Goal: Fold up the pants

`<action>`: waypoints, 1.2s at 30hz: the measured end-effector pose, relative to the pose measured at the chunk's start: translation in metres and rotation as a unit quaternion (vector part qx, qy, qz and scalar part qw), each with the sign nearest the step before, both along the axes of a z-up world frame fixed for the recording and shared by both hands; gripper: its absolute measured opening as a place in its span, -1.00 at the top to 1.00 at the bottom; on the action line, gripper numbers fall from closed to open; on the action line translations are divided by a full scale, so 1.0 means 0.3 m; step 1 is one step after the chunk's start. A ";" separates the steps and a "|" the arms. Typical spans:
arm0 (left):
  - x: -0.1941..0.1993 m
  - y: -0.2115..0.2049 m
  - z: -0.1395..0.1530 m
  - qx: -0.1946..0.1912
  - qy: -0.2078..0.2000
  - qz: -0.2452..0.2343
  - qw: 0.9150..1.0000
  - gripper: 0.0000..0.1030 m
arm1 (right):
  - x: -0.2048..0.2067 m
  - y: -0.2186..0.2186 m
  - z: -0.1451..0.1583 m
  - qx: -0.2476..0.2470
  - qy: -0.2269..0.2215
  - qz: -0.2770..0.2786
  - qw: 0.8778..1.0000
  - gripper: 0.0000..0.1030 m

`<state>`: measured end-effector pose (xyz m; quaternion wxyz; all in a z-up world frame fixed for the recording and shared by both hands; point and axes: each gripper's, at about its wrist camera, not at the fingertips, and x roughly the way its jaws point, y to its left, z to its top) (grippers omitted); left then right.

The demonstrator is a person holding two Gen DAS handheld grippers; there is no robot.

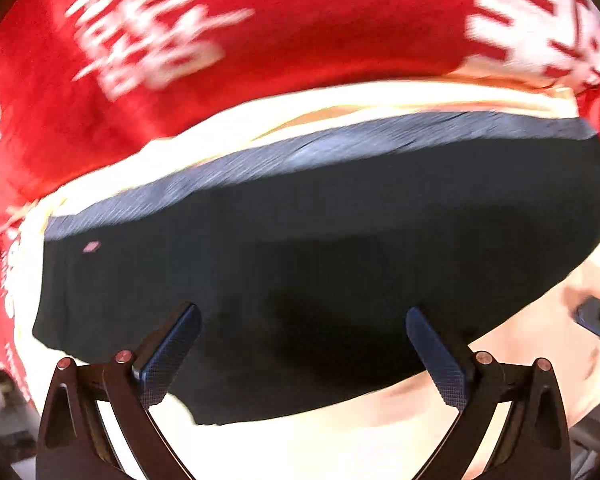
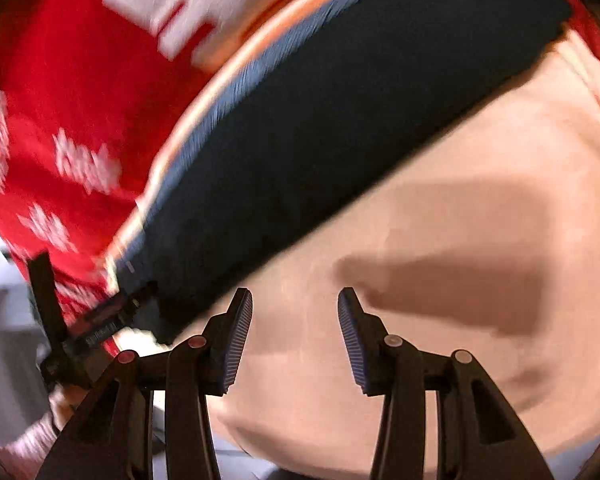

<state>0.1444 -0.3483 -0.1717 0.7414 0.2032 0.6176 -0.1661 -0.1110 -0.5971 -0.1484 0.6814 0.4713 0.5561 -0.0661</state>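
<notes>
A red printed cloth point(image 1: 300, 20) borders the pale surface point(image 2: 460, 160), where the dark pants point(image 1: 300, 248) lie flat as a compact folded block, so the folding looks nearly or fully done. The left gripper point(image 1: 303, 344) and right gripper point(image 2: 295, 334) hover with jaws apart, holding nothing.

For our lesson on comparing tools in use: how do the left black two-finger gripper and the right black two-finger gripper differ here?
The left gripper has its jaws spread wide; the right gripper holds its jaws closer together. The left gripper hangs over the dark navy folded pants; the right gripper hangs over the bare pale peach cloth surface beside the pants. Both have blue textured pads, and neither grips anything.
</notes>
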 end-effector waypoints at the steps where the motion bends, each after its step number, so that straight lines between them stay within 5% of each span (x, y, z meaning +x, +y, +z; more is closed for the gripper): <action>1: 0.000 -0.040 -0.002 -0.009 0.001 -0.004 1.000 -1.00 | -0.013 -0.038 0.000 0.001 -0.010 -0.024 1.000 0.06; 7: -0.037 -0.293 -0.076 -0.043 0.016 -0.010 0.999 -1.00 | -0.060 -0.227 -0.032 -0.015 -0.036 -0.130 0.991 0.06; 13: -0.076 -0.342 -0.149 -0.037 0.021 -0.008 0.999 -1.00 | -0.122 -0.319 -0.099 0.026 -0.079 -0.208 0.975 0.06; 23: -0.088 -0.348 -0.139 -0.034 0.010 -0.019 0.999 -1.00 | 0.004 -0.403 -0.121 0.020 -0.143 -0.210 0.967 0.02; 24: -0.088 -0.353 -0.123 -0.035 0.007 -0.018 0.999 -0.88 | 0.018 -0.408 -0.118 0.023 -0.132 -0.205 0.969 0.10; 26: -0.094 -0.374 -0.077 -0.054 0.004 -0.024 0.998 -0.66 | 0.033 -0.411 -0.102 0.014 -0.113 -0.188 0.976 0.67; 30: -0.110 -0.442 -0.035 -0.096 0.000 -0.030 0.995 -0.66 | 0.048 -0.399 -0.021 -0.013 -0.121 -0.145 0.982 0.70; 33: -0.139 -0.489 -0.122 -0.101 0.022 -0.034 0.994 -0.66 | 0.059 -0.378 0.024 -0.034 -0.124 -0.122 0.984 0.70; 36: -0.204 -0.494 -0.140 -0.096 -0.038 -0.064 0.993 -0.66 | 0.079 -0.344 0.039 -0.051 -0.114 -0.090 0.988 0.73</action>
